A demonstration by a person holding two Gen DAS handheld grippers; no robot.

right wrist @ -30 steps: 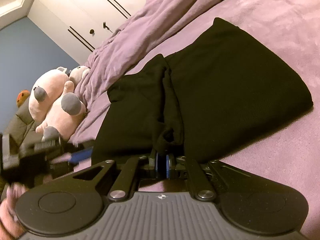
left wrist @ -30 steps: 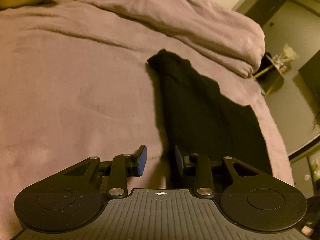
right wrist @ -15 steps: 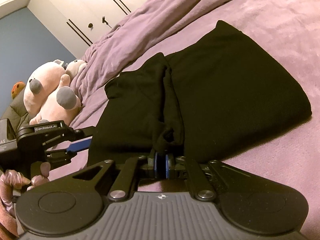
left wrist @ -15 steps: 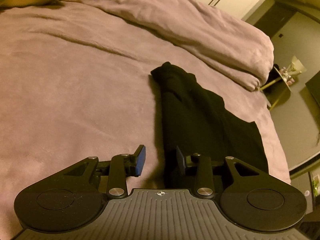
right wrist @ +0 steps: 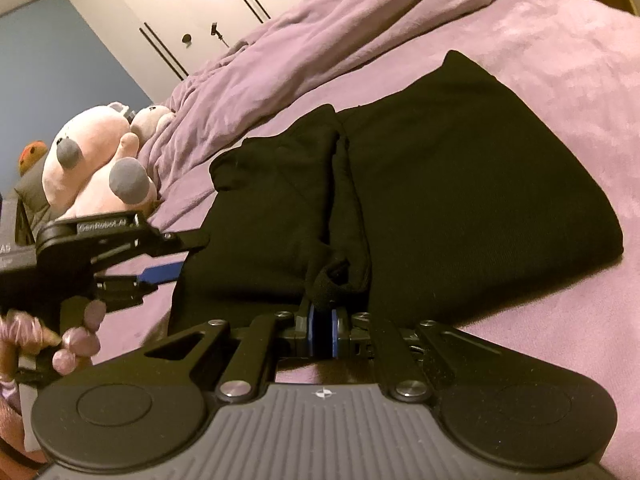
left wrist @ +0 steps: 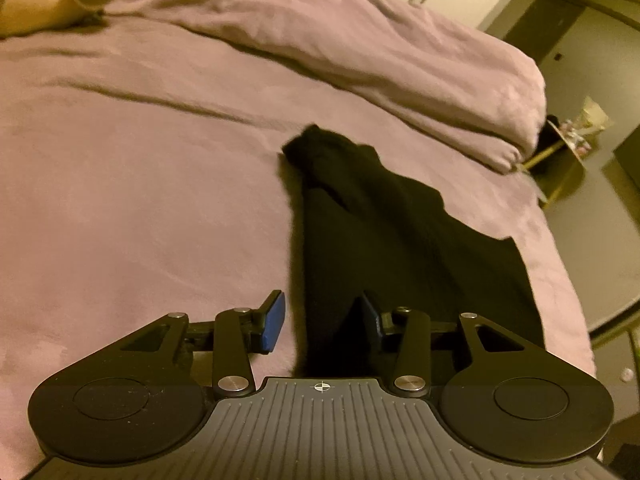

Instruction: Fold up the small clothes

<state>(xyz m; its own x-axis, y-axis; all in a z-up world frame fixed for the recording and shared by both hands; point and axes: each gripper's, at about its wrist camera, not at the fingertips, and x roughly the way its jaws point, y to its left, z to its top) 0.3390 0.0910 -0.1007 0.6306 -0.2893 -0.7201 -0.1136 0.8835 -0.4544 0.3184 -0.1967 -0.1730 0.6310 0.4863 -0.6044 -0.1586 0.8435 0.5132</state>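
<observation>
A black garment (left wrist: 400,240) (right wrist: 460,184) lies partly folded on the purple bed cover (left wrist: 140,200) (right wrist: 580,60). My left gripper (left wrist: 322,318) hovers at the garment's near left edge. Its jaws are opening, and the cloth's edge sits between them without either pad pressing on it. From the right wrist view, the left gripper (right wrist: 180,256) shows at the garment's left side, with a person's hand (right wrist: 72,340) holding it. My right gripper (right wrist: 320,330) is shut at the garment's near edge, where a small bunched fold of black cloth (right wrist: 330,284) rises from its pads.
A rumpled purple duvet (left wrist: 380,52) (right wrist: 320,40) lies along the far side of the bed. Pink plush toys (right wrist: 100,160) sit at the head of the bed. The bed's right edge drops to the floor, where a small side table (left wrist: 560,156) stands. White wardrobe doors (right wrist: 180,8) stand behind.
The left gripper's jaws have spread wider and it has drawn back a little along the garment's edge. The right gripper stays shut at the same spot.
</observation>
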